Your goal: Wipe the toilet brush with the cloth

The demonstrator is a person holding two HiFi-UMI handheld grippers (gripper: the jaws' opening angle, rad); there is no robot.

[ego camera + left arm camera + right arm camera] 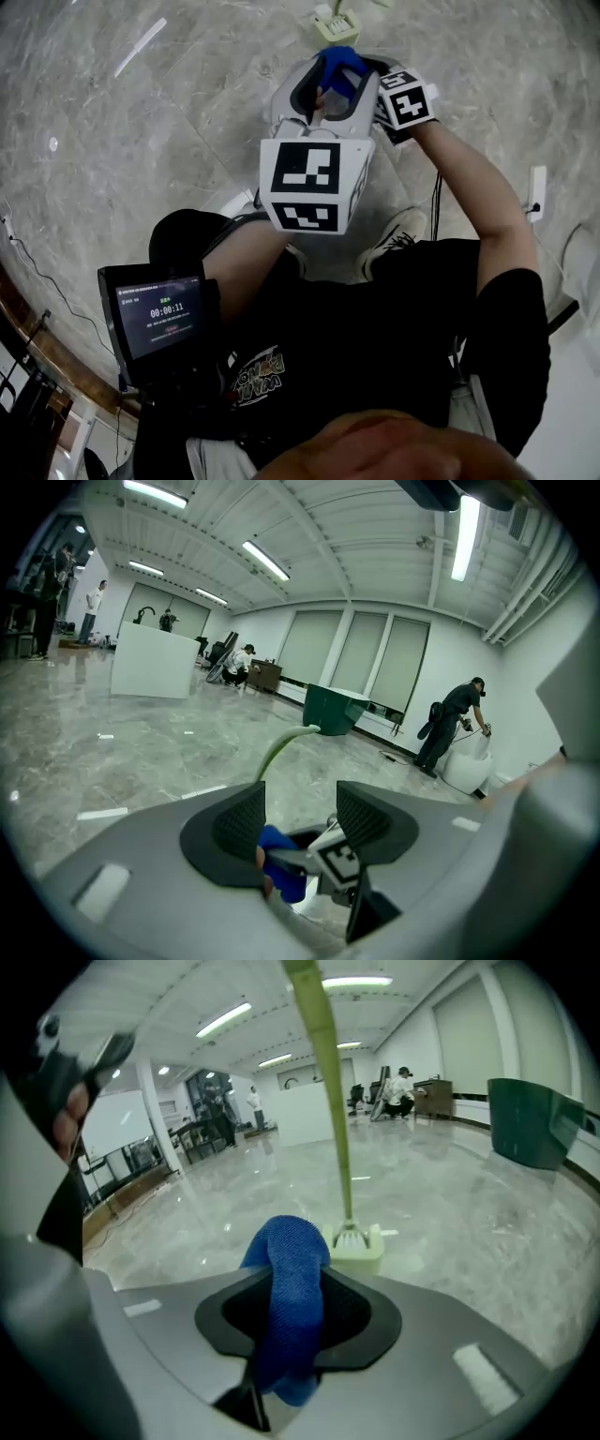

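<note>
Right tongs (300,1307) pinch the blue cloth (291,1260), left tongs (302,817) spread empty — wiping the unsteadied brush handle (330,1101) at twelve o'clock could topple its holder (361,1249).

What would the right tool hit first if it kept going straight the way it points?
Likely the brush, standing in its holder ahead, past the cloth that the right tool grips; depth is unclear.

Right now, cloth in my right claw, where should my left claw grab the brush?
Probably its thin green handle, midway up, coming in level from the side: it rises straight from the holder, and the open left claw faces it.
</note>
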